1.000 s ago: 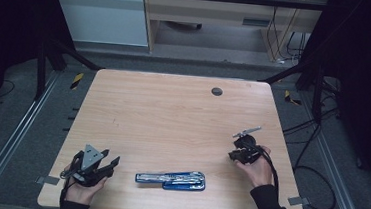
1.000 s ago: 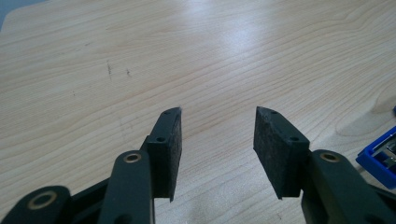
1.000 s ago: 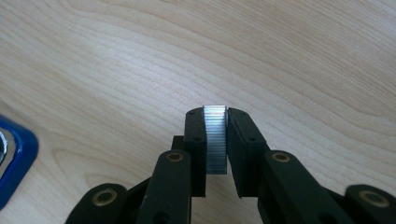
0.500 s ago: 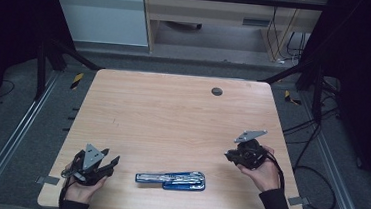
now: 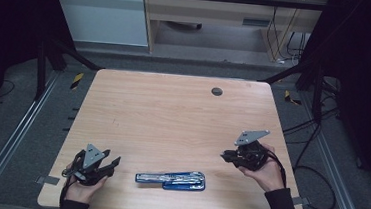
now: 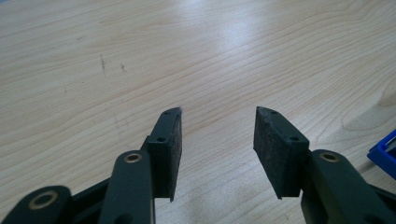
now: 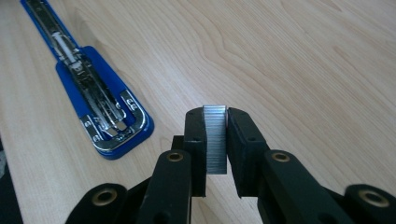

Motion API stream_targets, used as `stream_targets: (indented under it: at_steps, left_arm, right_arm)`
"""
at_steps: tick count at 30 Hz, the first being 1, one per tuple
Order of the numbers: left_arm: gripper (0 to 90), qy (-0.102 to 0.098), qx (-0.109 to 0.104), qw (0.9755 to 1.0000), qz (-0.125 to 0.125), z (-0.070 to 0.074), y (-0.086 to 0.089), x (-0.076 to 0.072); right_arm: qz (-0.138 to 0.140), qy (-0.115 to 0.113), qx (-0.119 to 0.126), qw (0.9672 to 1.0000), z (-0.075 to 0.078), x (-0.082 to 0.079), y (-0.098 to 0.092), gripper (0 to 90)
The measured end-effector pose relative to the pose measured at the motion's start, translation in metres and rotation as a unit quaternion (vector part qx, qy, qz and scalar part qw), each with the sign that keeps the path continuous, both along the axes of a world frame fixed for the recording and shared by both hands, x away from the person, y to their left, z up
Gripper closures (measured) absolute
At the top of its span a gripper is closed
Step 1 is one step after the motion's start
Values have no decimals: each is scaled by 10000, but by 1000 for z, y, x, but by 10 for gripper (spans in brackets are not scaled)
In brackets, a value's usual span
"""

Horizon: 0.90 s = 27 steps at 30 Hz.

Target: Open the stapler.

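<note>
I can read no brand, label or lettering on anything here; the opened blue stapler shows bare blue plastic and bright metal, and the strip of staples is plain silver.

My right claw is clamped on that strip of staples: in the right gripper view the strip stands upright between the two black pads, both pressing its flat sides, its top edge level with the pad tips. In the high view this claw sits at the lower right of the frame, held in a hand above the tabletop and pointing left toward the stapler.

The stapler lies flat at the lower centre of the high view, near the front edge of the tabletop, folded open so its metal magazine channel faces up (in the right gripper view it stretches from the upper left corner down to left of centre, well apart from the staples).

My left claw stands about half open with nothing between the pads, only bare wood behind them. In the high view it sits at the lower left, pointing right, near the stapler's left end but not touching; a blue corner of the stapler shows at the right edge of the left gripper view.
</note>
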<state>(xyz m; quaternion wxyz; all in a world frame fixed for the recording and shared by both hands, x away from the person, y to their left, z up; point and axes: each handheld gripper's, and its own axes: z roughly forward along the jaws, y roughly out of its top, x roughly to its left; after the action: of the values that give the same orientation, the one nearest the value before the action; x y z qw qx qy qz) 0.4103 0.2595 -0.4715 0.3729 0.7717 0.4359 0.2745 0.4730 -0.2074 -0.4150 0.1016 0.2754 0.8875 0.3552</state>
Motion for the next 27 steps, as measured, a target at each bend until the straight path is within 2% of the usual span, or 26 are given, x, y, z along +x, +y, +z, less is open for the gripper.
stream_targets:
  at_steps: [3,7,12,19,23,27]
  left_arm:
    - [517,11,6,10000,5,0,0,0]
    - [516,61,11,10000,-13,0,0,0]
    - [513,66,16,10000,-15,-1,-1,1]
    - [512,92,27,10000,11,0,-1,1]
    - [512,105,25,9999,-6,-1,-1,1]
    - [513,91,53,9999,-17,-1,-2,1]
  right_arm:
    - [110,2,-21,9999,4,-1,3,784]
    - [308,-21,83,9995,8,-2,7,784]
    - [655,-56,76,9978,12,-5,16,784]
    - [1228,24,-39,9924,16,-5,34,785]
    - [1412,98,-99,9899,15,-4,42,784]
    - [1661,135,-178,9859,14,-1,50,785]
